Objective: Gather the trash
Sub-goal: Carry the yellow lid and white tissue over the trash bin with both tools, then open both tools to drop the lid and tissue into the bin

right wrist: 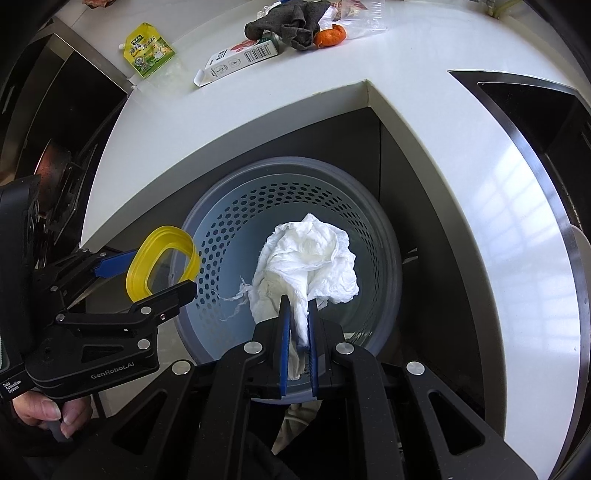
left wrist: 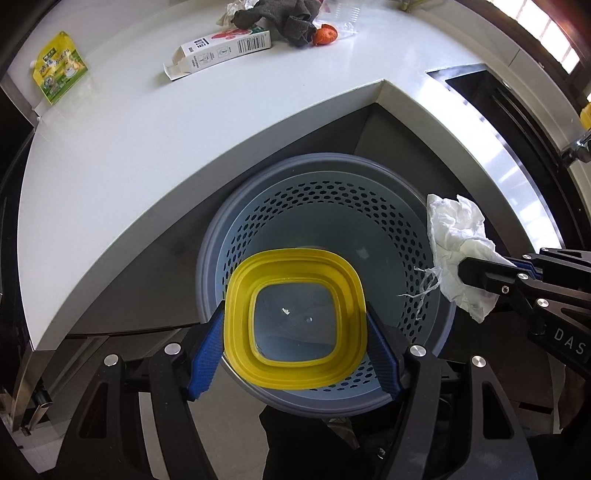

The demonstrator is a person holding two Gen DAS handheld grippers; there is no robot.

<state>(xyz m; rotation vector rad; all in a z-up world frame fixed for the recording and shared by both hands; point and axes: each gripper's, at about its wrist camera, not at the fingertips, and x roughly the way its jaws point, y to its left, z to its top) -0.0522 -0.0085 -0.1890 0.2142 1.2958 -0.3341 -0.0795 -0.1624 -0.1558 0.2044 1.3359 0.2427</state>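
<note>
Here, left fingers (left wrist: 210,354) clamp lid (left wrist: 295,317), right fingers (right wrist: 284,343) tissue (right wrist: 314,262).

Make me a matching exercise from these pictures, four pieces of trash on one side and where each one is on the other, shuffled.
Things:
1. yellow plastic lid
2. crumpled white tissue
3. white paper carton
4. orange peel

Places:
A. lying flat on the white counter
B. in the right gripper, over the grey perforated bin
C. beside the grey cloth
D. between the left gripper pads

Pairs: 1-D, 2-B, 3-A, 4-C
</note>
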